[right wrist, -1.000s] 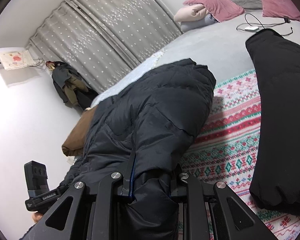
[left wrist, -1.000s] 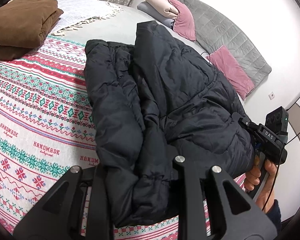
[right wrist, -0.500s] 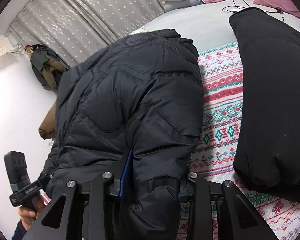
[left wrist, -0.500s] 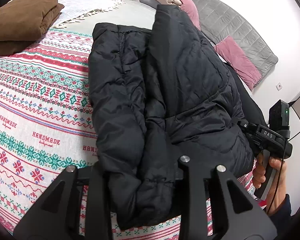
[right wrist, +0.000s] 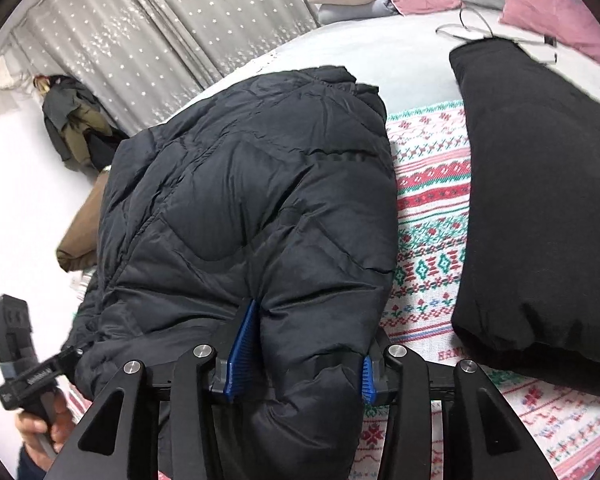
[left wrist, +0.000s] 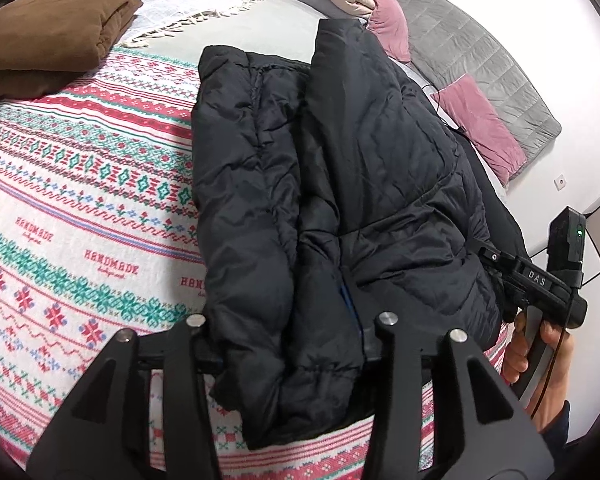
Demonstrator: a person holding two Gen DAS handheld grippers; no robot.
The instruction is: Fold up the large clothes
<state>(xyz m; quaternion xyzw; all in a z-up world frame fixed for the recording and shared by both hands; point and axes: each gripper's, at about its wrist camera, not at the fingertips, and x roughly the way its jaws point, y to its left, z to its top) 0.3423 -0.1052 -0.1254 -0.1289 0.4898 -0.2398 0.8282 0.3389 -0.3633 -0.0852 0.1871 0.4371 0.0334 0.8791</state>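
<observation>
Both sets of jaws have just been opening around the near edge of the puffy black quilted jacket (left wrist: 340,200), which lies folded lengthwise mid-frame on the red-and-green patterned bedspread (left wrist: 80,200). Left gripper (left wrist: 288,336) and right gripper (right wrist: 296,364) now stand apart, fabric loose between them: I'd say this fold is being released

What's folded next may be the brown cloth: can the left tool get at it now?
Probably, once freed: the left tool, jaws just opening, straddles the black jacket; only bare bedspread lies before the brown cloth.
</observation>
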